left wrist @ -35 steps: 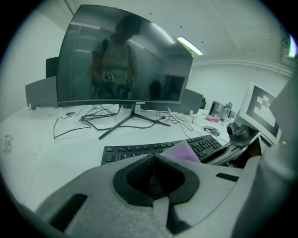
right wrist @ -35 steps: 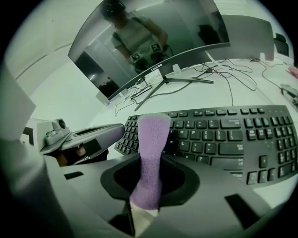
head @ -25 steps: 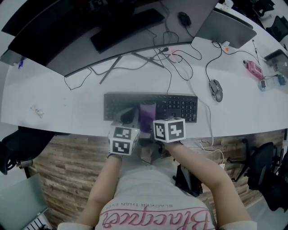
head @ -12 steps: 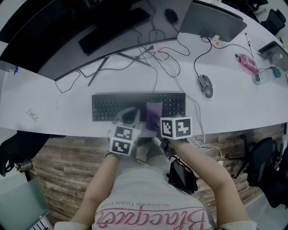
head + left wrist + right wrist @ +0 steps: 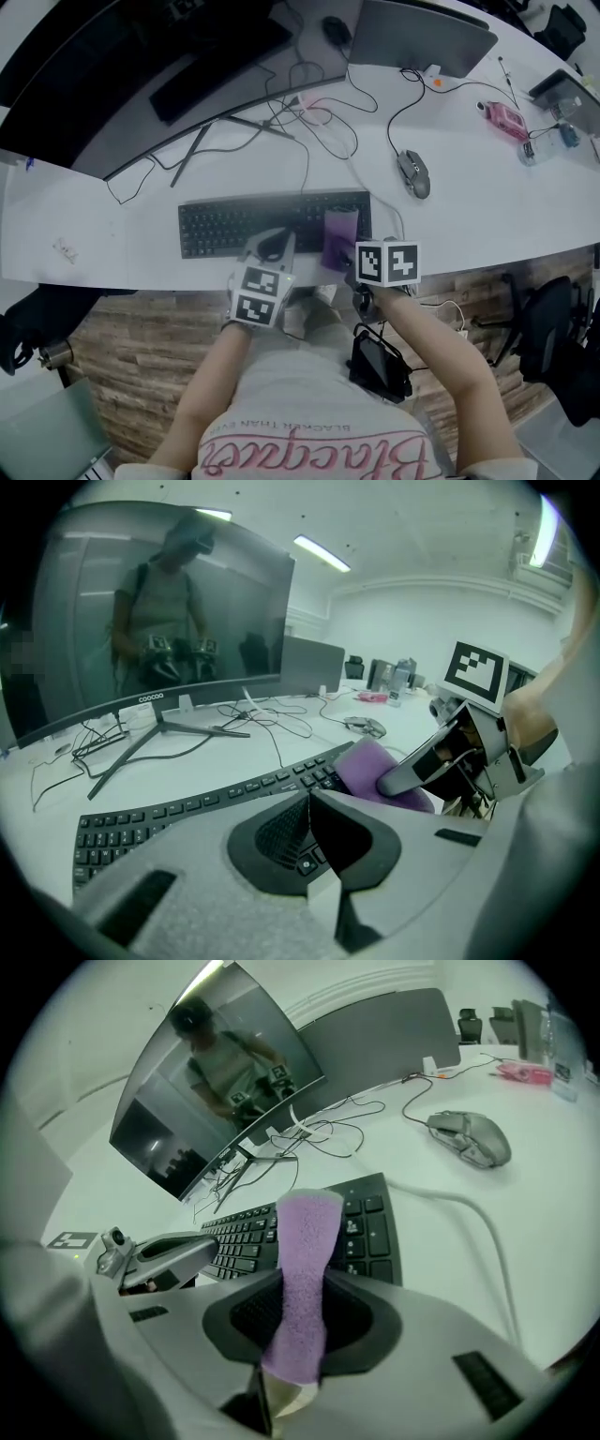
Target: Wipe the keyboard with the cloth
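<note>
Head view: purple cloth (image 5: 338,238), black kbd (image 5: 242,225)

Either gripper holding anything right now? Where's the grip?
The right gripper is shut on the purple cloth, clamped at its near end. The rest sticks forward over the keyboard. The left gripper is shut and empty.

Your white desk (image 5: 112,239) carries a black keyboard (image 5: 234,223) close to its front edge. Just right of the keyboard and a little behind it lies a grey mouse (image 5: 413,173). Behind the keyboard the monitor legs (image 5: 220,131) stand among loose cables (image 5: 323,112). Farther behind and to the right stands a grey panel (image 5: 422,37). A pink object (image 5: 504,120) lies well right of the keyboard.
</note>
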The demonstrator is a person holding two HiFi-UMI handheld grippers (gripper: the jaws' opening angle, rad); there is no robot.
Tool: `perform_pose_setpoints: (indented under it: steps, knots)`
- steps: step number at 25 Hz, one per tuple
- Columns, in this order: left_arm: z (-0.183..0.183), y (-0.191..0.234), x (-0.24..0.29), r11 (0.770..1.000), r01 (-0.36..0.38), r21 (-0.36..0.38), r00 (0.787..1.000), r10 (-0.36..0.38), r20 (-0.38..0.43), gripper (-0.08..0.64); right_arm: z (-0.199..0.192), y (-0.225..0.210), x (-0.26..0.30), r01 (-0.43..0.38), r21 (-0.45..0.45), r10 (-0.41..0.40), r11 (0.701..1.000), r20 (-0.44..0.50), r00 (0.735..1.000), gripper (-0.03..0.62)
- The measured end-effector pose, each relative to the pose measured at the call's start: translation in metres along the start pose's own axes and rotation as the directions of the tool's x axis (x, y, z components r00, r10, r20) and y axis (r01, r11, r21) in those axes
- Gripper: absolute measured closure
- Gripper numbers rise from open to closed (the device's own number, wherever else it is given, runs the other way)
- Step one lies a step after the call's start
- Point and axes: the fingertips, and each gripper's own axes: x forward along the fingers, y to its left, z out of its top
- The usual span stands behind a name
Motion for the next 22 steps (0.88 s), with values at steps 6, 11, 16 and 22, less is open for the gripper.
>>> perform_pose_setpoints:
  steps: [6, 11, 16, 22]
  knots:
    - [0.007, -0.015, 0.007, 1.0, 0.008, 0.01, 1.0, -0.008, 0.005, 0.555, 0.002, -0.032, -0.021, 0.056, 0.0, -0.056, 0.998, 0.021, 0.998, 0.502]
    - [0.014, -0.025, 0.01, 1.0, 0.004, 0.023, 1.0, -0.004, 0.016, 0.555, 0.003, -0.058, -0.038, 0.116, -0.025, -0.114, 0.993, 0.047, 0.992, 0.502]
    - [0.018, -0.032, 0.009, 1.0, -0.008, 0.023, 1.0, 0.007, 0.028, 0.555, 0.002, -0.081, -0.054, 0.178, -0.051, -0.175, 0.983, 0.063, 0.983, 0.502]
    - [0.023, -0.034, -0.003, 0.999, -0.035, 0.005, 0.998, 0.034, 0.061, 0.555, 0.01, -0.088, -0.076, 0.25, -0.119, -0.232, 0.961, 0.149, 0.961, 0.502]
